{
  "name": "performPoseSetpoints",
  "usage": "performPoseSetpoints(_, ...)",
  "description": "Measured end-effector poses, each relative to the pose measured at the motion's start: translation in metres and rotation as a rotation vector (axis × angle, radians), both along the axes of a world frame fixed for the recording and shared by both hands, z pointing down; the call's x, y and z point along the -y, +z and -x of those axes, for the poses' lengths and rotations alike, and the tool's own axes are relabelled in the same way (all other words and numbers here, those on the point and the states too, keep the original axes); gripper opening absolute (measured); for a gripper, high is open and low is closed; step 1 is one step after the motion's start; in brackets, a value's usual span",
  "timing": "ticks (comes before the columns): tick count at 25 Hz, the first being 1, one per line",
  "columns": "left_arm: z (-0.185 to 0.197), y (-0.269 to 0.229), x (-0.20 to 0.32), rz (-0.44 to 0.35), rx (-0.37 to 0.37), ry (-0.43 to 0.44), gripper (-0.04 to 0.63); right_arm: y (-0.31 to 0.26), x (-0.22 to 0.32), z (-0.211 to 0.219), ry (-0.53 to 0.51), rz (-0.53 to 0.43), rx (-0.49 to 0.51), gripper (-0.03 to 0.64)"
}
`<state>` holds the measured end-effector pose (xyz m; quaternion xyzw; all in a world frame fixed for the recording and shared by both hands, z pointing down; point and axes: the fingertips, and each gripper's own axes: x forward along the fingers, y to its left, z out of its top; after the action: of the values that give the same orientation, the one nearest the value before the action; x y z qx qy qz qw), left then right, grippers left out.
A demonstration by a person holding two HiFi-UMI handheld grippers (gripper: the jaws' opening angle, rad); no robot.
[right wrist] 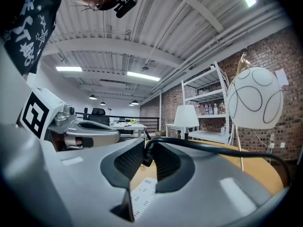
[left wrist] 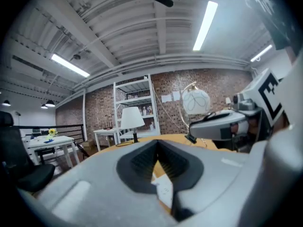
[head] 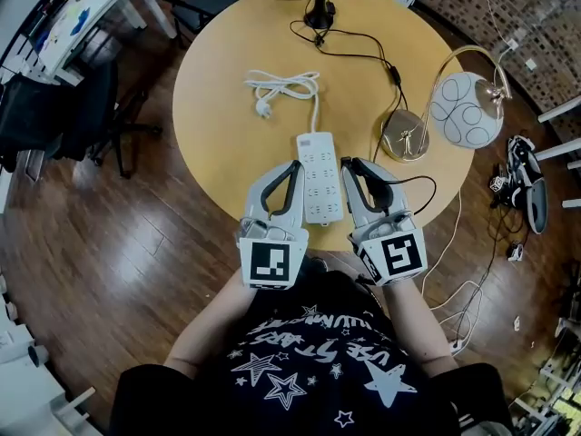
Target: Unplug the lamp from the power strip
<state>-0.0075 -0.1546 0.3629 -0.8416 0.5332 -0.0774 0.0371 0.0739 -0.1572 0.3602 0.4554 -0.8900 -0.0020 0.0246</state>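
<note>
Two tools flank the power strip (head: 320,173): right tool (head: 349,163) pinches the black plug (right wrist: 147,156), left tool (head: 296,164) pressed together.

The right gripper (head: 350,164) — grey shell, black pads, black-and-white marker cube (head: 400,255) — has a black plug (right wrist: 146,156) at its tips, a white power strip (head: 320,178) to its left, and a white, black-lined lamp globe (head: 465,109) ahead-right.
</note>
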Motion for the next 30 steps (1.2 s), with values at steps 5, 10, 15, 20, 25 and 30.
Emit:
performPoseSetpoints(5, 0.002, -0.026, -0.007, -0.040, -0.025, 0.002, 0.003, -0.020, -0.011, -0.003, 0.005, -0.047, 0.008, 0.061)
performPoseSetpoints(10, 0.000, -0.024, -0.015, -0.010, -0.049, 0.003, 0.003, -0.018, -0.018, -0.005, -0.001, -0.051, -0.007, 0.061)
performPoseSetpoints(15, -0.008, -0.021, -0.018, -0.003, -0.051, 0.013, 0.003, -0.007, -0.016, -0.013, 0.020, -0.011, -0.013, 0.060)
performPoseSetpoints(20, -0.007, -0.020, -0.018, 0.007, -0.051, 0.005, 0.003, -0.006, -0.014, -0.014, 0.021, -0.011, -0.021, 0.060)
performPoseSetpoints(25, -0.005, -0.017, -0.017, 0.016, -0.045, -0.005, 0.003, -0.004, -0.012, -0.016, 0.022, -0.005, -0.015, 0.060)
performPoseSetpoints(30, -0.004, -0.017, -0.018, 0.012, -0.041, -0.005, 0.003, 0.001, -0.013, -0.013, 0.015, 0.002, -0.027, 0.060)
